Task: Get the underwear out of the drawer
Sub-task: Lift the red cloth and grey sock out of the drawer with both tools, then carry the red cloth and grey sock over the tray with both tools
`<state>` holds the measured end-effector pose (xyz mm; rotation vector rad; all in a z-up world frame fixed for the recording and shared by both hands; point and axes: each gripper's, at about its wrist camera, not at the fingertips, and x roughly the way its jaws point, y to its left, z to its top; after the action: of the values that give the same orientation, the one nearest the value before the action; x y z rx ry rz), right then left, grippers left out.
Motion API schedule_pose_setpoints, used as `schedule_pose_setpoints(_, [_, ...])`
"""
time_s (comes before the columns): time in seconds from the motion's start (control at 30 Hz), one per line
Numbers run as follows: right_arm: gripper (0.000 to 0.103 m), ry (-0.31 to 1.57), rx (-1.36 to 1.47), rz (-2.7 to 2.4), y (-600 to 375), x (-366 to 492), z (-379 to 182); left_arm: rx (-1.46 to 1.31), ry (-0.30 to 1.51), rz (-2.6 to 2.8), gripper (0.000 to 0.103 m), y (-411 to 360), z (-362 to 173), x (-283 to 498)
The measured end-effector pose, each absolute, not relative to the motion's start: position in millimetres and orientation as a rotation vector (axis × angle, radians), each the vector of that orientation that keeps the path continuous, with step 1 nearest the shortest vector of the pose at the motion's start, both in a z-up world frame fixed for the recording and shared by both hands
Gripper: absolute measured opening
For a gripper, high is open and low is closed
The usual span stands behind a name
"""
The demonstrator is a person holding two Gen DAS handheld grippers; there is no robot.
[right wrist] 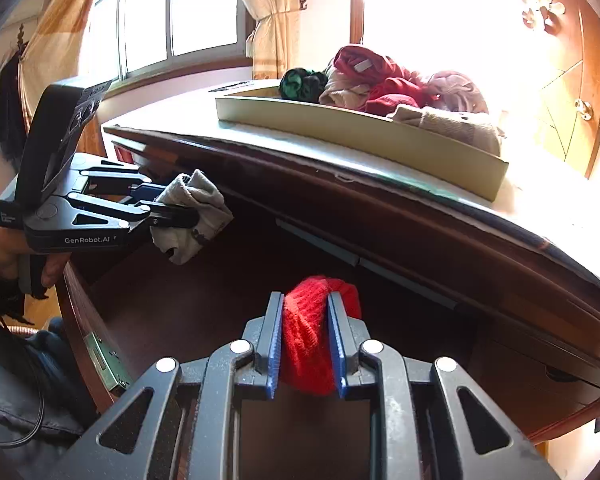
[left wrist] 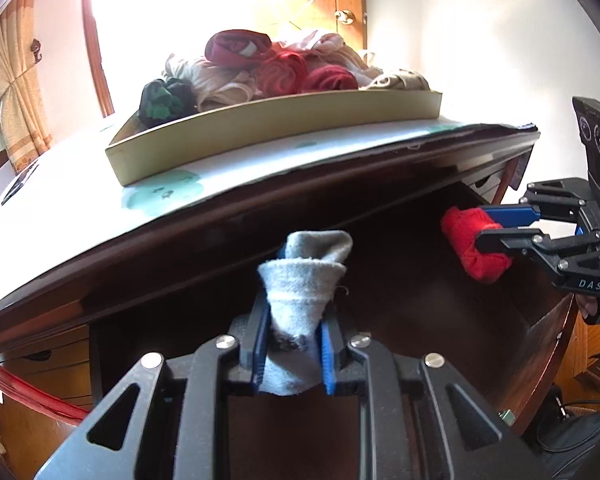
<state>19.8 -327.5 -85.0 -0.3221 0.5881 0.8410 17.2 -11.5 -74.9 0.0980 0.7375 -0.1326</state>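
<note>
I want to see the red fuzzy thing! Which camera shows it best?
The left wrist view: the red bundle shows nearly whole from the side, clamped by the right gripper. The right wrist view shows only its top and middle, squeezed between the blue pads.

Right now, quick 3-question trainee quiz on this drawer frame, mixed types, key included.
1. True or false: the left gripper is shut on a grey bundle.
2. The right gripper holds: A) a red bundle B) a green bundle C) nothing.
3. Fill in: the tray of rolled garments sits on the ___ above the open drawer.

Key: 1 true; 2 A; 3 tabletop.
</note>
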Motion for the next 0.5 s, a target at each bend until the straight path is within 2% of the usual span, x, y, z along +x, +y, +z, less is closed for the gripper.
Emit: schedule_pose_setpoints(0.5, [0.023, 0.498, -0.276, 0.843, -336.6, 13.9, -79.4, 0.068, 0.636, -0.089, 0.020, -3.8, -69.6, 5.6])
